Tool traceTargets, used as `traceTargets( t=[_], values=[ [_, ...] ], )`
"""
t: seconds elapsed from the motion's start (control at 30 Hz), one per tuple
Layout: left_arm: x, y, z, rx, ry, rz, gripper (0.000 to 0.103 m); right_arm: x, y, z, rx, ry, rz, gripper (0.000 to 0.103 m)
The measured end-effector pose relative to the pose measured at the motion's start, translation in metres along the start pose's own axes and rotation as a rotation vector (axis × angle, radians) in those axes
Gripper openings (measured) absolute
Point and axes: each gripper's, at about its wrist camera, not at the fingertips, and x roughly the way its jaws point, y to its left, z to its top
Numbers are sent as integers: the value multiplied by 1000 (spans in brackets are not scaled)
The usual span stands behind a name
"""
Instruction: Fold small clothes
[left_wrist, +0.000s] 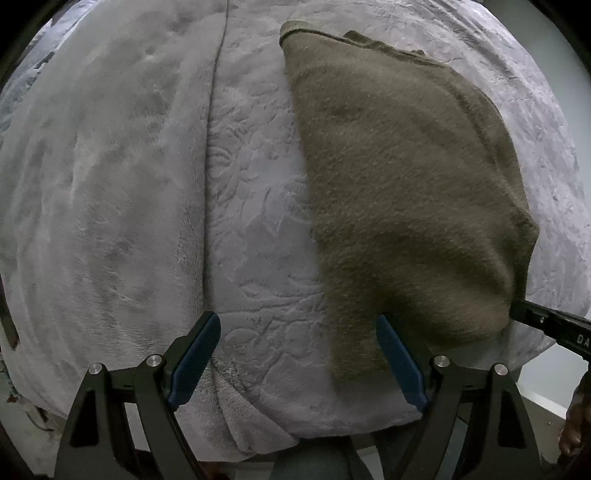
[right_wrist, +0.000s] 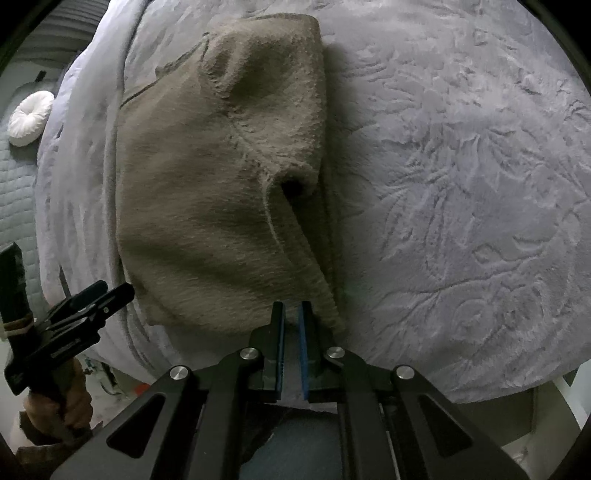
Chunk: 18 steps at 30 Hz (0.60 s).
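Pinching the brown garment (right_wrist: 207, 206) edge, right gripper (right_wrist: 291, 314) jaws closed.

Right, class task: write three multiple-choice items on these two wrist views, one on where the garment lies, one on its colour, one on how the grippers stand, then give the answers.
1. Where does the garment lie?
A. on the grey blanket
B. in a basket
C. on a chair

2. What colour is the garment?
A. bright red
B. olive brown
C. white

3. How do the grippers stand?
A. both wide open
B. left gripper open, right gripper nearly closed
C. left closed, right open

Answers: 1 A, the blanket surrounds it on all sides; 2 B, both views show that colour; 3 B, the left fingers stand far apart, the right nearly meet at the garment's near edge.
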Motion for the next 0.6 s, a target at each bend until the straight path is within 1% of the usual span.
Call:
traceTargets(
  t=[0.13,0.23,0.4,0.6],
  values=[
    [-8,-2,3,5,-5,9,87,-4,-1,0,3,-13,6,8],
    [-6,0,3,4,-13,13,87,-9,-2,1,4,-24,11,8],
    [-8,3,3,-13,0,10,87,-19,-4,0,12,-43,16,8],
    [-14,5,1,-4,-20,13,87,-25,-7,-1,22,-52,13,8]
  ],
)
